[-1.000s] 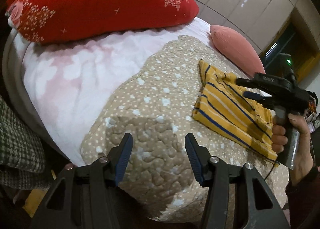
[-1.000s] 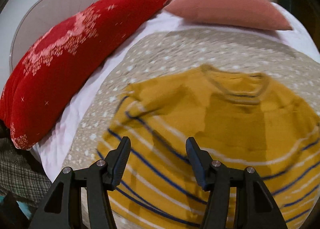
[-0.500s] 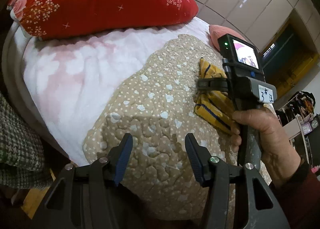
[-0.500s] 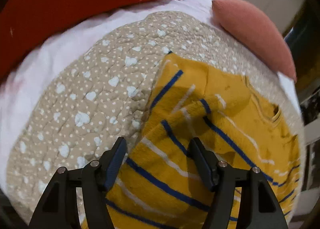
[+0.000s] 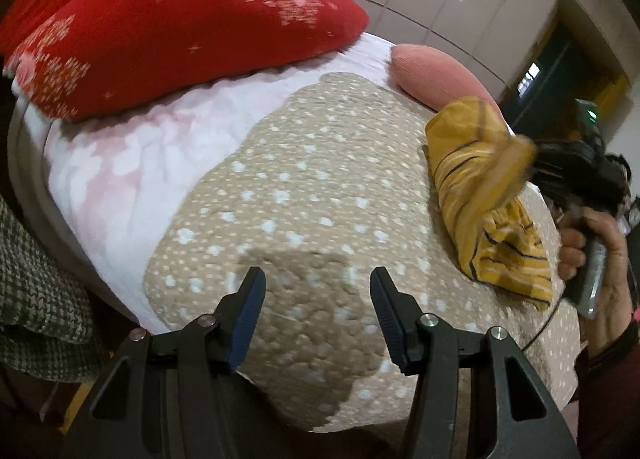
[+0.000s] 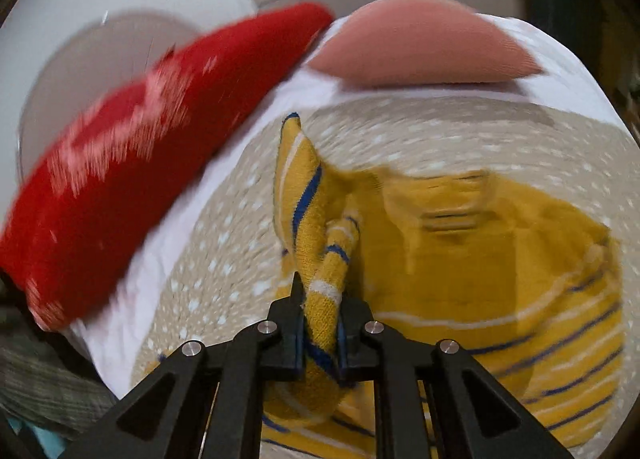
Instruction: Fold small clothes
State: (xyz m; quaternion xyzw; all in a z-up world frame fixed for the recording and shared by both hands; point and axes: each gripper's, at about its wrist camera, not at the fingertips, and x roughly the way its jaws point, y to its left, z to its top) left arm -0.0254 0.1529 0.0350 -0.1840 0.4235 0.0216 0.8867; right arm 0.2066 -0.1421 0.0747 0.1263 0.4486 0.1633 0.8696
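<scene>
A small yellow sweater (image 6: 460,259) with blue and white stripes lies on the beige dotted quilt (image 6: 224,243). My right gripper (image 6: 320,311) is closing, and its jaws pinch a bunched striped edge of the sweater, which stands up lifted between them. In the left wrist view the same sweater (image 5: 480,187) hangs raised from the right gripper (image 5: 536,163), held by a hand (image 5: 600,243) at the right edge. My left gripper (image 5: 316,299) hovers open over the quilt (image 5: 312,187), well left of the sweater, with nothing between its fingers.
A large red cushion (image 5: 172,27) lies at the head of the bed on a pale pink sheet (image 5: 132,163). A pink pillow (image 5: 436,75) sits behind the sweater. A checked cloth (image 5: 36,299) hangs at the left bed edge.
My right gripper closed on the sweater's striped left edge and lifted it up off the quilt. The view from the left gripper shifted slightly; its jaws stayed the same.
</scene>
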